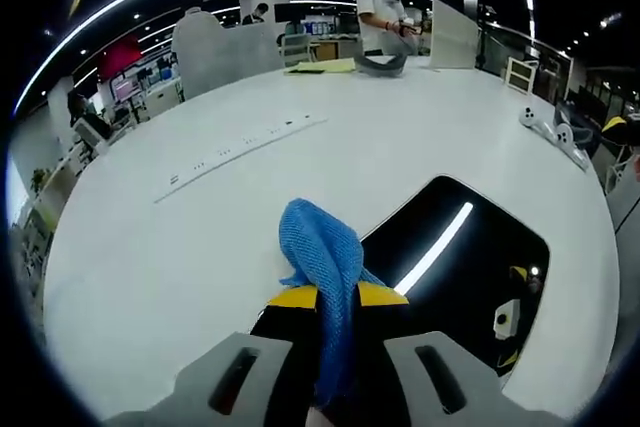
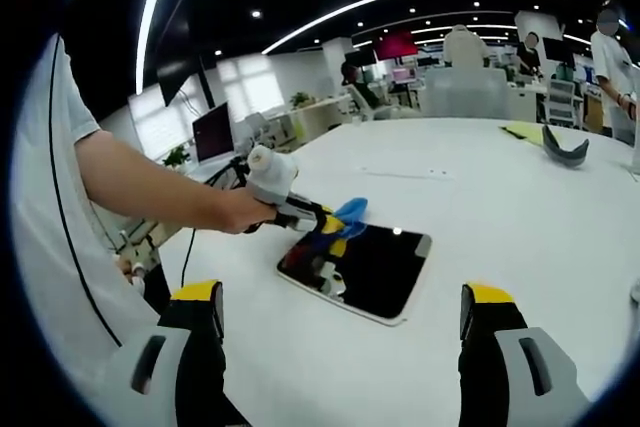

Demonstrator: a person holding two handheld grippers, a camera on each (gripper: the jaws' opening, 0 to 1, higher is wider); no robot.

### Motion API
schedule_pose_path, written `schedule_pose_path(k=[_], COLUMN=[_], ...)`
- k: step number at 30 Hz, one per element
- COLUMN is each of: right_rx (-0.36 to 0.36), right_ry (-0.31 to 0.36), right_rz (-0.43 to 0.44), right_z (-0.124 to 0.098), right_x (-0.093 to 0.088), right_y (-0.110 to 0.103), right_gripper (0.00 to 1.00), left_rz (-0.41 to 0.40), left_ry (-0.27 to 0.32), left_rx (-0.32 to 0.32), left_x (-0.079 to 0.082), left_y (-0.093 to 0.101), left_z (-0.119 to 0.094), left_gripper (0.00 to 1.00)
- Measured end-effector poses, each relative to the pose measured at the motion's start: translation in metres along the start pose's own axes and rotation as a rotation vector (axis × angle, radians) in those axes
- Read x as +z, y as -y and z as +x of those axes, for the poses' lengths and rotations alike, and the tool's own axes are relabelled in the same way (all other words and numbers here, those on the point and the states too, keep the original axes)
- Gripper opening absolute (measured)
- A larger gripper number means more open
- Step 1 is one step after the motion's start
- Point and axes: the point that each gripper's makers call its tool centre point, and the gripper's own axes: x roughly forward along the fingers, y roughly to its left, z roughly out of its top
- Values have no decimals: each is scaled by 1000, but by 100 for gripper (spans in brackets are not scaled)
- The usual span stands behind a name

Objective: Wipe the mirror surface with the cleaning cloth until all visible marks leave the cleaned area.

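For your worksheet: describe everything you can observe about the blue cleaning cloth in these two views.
The blue cleaning cloth looks like a knitted or woven mesh fabric, bunched into a soft, crumpled wad. It is clamped between the yellow-tipped jaws of the left gripper, with one end poking up and forward past them and the rest trailing back between the jaws. In the right gripper view the cloth sits at the near edge of the dark mirror on the white table; whether it touches the glass cannot be told.

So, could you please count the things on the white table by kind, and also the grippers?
Mirror: 1
Blue cleaning cloth: 1
Grey curved object: 1
Yellow sheet: 1
Grippers: 2, the left gripper and the right gripper
Total: 6
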Motion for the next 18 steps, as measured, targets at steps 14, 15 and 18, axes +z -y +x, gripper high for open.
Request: schedule_pose_path(k=[14, 15, 18], right_rx=[0, 0, 0], right_ry=[2, 2, 3], right_rz=[-1, -2, 0], right_z=[-1, -1, -1], right_x=[0, 0, 0], right_y=[-1, -1, 0], right_gripper=[99, 99, 99], left_rz=[-14, -14, -15], left_ry=[-2, -2, -4], left_rx=[9, 9, 8], left_x=[-1, 0, 0], left_y=[-3, -3, -2], left_z=[0, -1, -1], left_gripper=[9, 9, 9])
